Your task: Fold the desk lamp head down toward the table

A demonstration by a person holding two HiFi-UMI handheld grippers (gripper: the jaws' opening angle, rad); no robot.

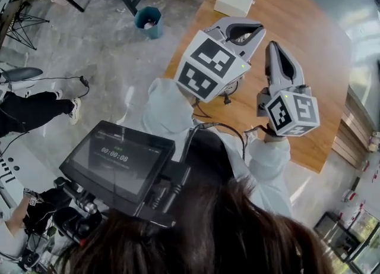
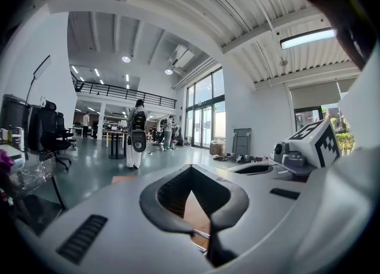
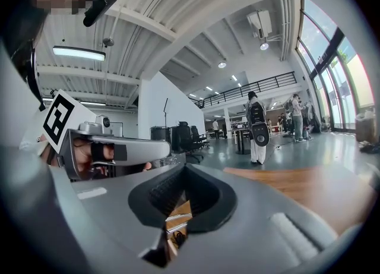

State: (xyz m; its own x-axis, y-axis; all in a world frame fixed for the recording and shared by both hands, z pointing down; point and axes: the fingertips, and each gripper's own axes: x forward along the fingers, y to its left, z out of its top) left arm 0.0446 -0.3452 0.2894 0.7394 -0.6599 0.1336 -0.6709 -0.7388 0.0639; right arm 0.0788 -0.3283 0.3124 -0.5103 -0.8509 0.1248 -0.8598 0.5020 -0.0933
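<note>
Both claws are pinched fully together and hold nothing, so any push on the desk lamp (image 1: 228, 90) would be with bare tips. They could skid off it or tip it over, and its cable could snag. Your left claw (image 1: 256, 34) and its marker cube hide nearly all of the lamp from the head view, so you would be working half blind. The lamp sits on the desk (image 1: 320, 59) beneath the left claw, apart from it. The right claw (image 1: 275, 50) hovers just beside. I cannot tell whether the lamp head is already folded down.
</note>
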